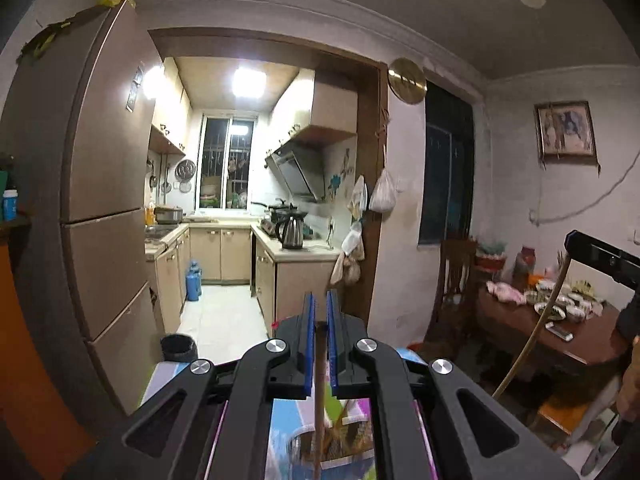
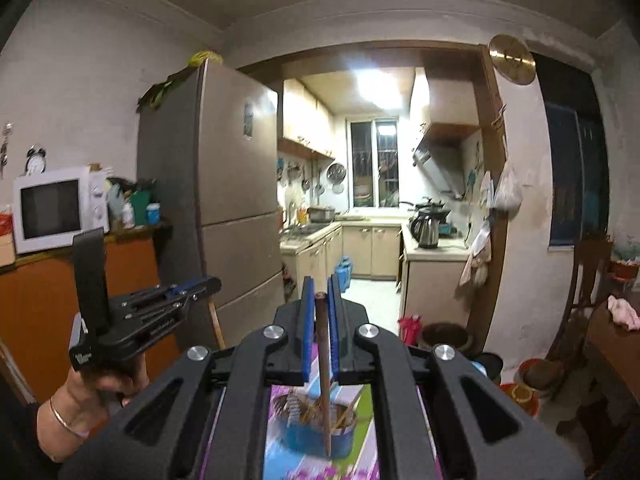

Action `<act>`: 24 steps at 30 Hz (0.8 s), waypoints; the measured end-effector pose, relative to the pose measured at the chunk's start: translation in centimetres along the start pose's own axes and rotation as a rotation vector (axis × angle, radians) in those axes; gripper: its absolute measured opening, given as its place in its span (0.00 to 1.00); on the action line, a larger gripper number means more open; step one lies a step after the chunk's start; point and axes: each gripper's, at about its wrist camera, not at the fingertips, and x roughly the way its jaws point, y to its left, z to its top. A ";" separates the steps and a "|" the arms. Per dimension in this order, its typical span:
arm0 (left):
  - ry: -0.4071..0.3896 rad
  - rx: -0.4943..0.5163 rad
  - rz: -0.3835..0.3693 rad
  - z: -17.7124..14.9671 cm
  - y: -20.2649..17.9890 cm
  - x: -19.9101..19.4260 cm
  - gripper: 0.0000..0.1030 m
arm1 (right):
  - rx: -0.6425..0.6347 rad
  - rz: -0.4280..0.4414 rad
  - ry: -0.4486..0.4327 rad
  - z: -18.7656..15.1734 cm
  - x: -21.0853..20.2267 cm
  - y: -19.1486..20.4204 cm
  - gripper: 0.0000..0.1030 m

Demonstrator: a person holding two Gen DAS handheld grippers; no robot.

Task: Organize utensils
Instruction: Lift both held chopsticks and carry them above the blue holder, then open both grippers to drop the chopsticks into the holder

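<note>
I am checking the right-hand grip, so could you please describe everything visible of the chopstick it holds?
The chopstick is a thin, dark brown stick, apparently wooden. It hangs nearly upright, its blunt top clamped between the blue pads of the right gripper, its tapered tip pointing down over the blue container of utensils.

place: home, dining room by kitchen | signs: fridge [image 2: 224, 184]; microwave [image 2: 56, 208]; kettle [image 1: 291, 232]; dining table [image 1: 576, 344]
</note>
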 end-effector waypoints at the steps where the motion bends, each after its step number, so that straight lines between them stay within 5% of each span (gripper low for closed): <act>1: -0.015 0.008 0.006 0.5 0.0 0.9 0.07 | 0.000 -0.004 -0.006 0.4 1.0 -0.2 0.05; 9: -0.002 -0.005 0.006 -0.8 0.9 7.0 0.07 | 0.028 0.003 0.029 -1.9 8.5 -1.7 0.05; 20: 0.135 0.006 0.017 -9.1 2.2 12.1 0.08 | 0.047 0.012 0.145 -9.4 14.7 -1.5 0.05; 22: 0.150 0.027 0.041 -10.2 2.2 12.4 0.19 | 0.042 0.009 0.170 -10.4 15.6 -1.3 0.05; 24: 0.139 0.050 0.080 -11.1 2.2 12.0 0.47 | 0.034 -0.009 0.196 -11.5 16.2 -1.3 0.17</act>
